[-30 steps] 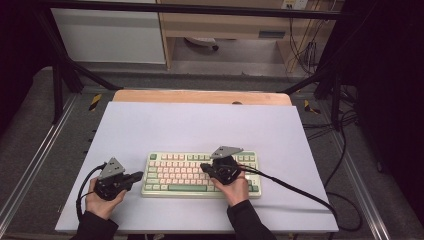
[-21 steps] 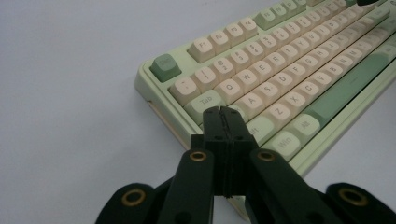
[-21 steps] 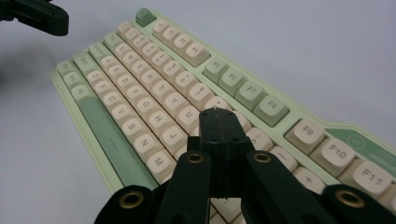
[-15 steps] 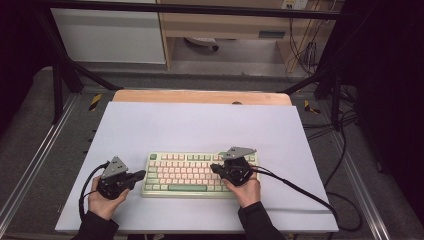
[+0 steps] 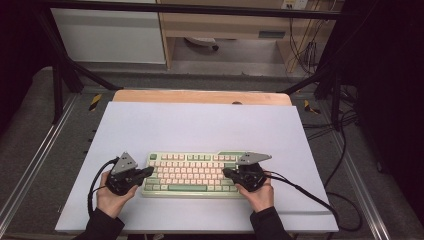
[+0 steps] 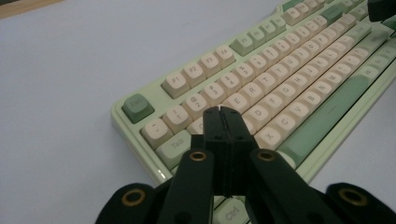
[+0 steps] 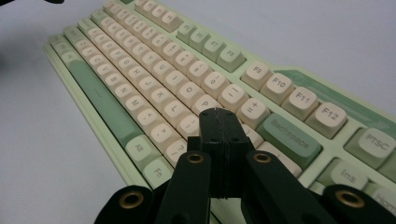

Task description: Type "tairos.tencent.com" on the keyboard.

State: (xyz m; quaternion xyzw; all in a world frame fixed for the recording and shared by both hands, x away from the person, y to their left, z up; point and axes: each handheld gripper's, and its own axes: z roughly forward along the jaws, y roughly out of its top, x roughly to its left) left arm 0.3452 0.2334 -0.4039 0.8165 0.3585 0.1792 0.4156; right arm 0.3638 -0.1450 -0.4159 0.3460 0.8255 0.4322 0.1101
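A pale green keyboard (image 5: 192,172) with cream keys lies on the white table mat near the front edge. My left gripper (image 5: 149,171) is at its left end, jaws shut with nothing between them; in the left gripper view the tips (image 6: 223,112) hover over the keys beside Tab on the keyboard (image 6: 280,74). My right gripper (image 5: 226,173) is over the keyboard's right part, jaws shut and empty; in the right gripper view its tips (image 7: 218,113) sit above the keys left of Backspace on the keyboard (image 7: 154,70).
The white mat (image 5: 200,125) covers a wooden table (image 5: 200,96). Black cables (image 5: 305,192) trail from the right gripper across the mat to the right edge. Metal frame rails (image 5: 45,150) run along both sides. A cabinet (image 5: 110,35) stands beyond the table.
Both hands have shifted to the right along the keyboard. The left gripper has come up to the keyboard's left end, and the right gripper has moved nearer its right end. Jaws stayed shut.
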